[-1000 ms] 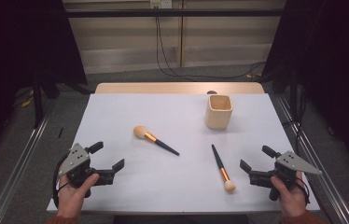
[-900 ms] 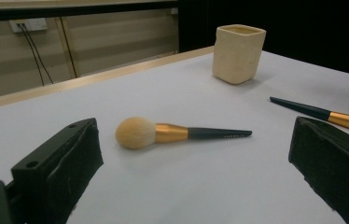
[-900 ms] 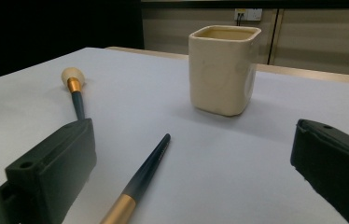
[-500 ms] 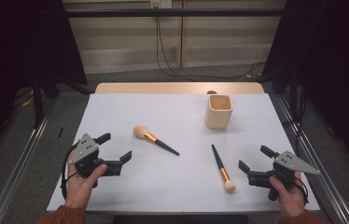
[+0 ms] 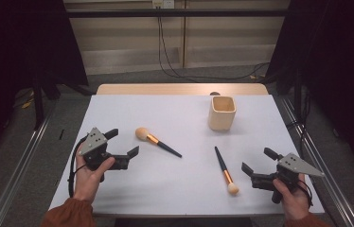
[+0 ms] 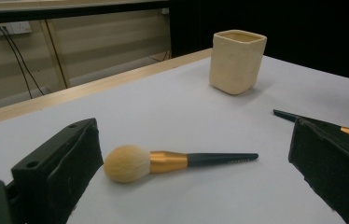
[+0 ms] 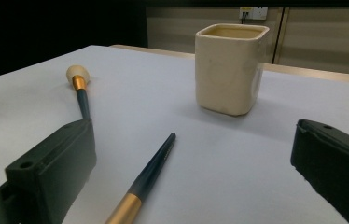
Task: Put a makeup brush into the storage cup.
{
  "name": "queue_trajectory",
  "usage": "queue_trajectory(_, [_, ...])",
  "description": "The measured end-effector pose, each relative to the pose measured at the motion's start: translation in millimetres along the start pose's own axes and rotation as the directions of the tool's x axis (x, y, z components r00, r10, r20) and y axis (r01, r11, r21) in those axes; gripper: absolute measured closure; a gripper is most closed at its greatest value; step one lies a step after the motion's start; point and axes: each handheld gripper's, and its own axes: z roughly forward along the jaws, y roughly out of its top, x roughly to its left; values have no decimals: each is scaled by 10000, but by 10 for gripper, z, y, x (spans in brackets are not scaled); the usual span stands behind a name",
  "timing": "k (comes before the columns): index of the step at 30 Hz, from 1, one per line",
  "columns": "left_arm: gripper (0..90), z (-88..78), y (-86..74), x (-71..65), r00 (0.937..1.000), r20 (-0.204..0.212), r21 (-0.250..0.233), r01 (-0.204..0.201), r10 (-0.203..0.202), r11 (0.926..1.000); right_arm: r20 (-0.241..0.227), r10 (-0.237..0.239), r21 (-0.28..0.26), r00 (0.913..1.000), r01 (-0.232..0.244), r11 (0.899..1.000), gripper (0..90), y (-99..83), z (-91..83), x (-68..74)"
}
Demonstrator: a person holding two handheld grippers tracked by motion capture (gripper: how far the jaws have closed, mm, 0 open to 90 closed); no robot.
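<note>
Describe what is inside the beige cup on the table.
The cup stands upright and open-topped. The high view shows its inner walls just below the rim, with nothing sticking out. Its bottom is hidden by its walls, so whether it is empty cannot be told.

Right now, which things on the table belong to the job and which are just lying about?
In play:
- large brush, in front of the open left claw
- small brush, by the open right claw
- beige cup

Lying about:
- wall cables
</note>
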Motion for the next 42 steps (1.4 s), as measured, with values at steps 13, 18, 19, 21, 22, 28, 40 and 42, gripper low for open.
queue_trajectory(13, [21,234,141,139,9999,84,-75,130,-129,9999,-4,22,-10,10000,-22,10000,1,-2,6,1])
queue_trajectory(18, [21,320,242,107,9996,292,-171,-13,18,9999,-52,48,41,10000,-48,10000,1,-10,6,0])
queue_trajectory(19, [21,339,292,101,9995,309,-276,-67,75,9996,-60,-20,50,10000,21,10000,0,-13,6,-4])
queue_trajectory(21, [21,368,329,109,9993,351,-312,-90,101,9995,-76,16,42,10000,-15,10000,1,-14,7,1])
queue_trajectory(22, [21,382,347,117,9993,338,-341,-138,150,9993,-68,58,59,10000,-58,10000,1,-13,7,7])
queue_trajectory(28, [21,458,416,106,9985,535,-632,-101,135,9979,-73,31,62,10000,-30,10000,1,-19,15,2])
queue_trajectory(40, [19,756,465,196,9997,110,-609,-201,208,9979,-138,51,130,9999,-49,9999,0,-24,27,2])
queue_trajectory(42, [19,800,480,182,9996,202,-624,-179,192,9979,-150,15,113,9999,-13,9999,0,-24,29,2])
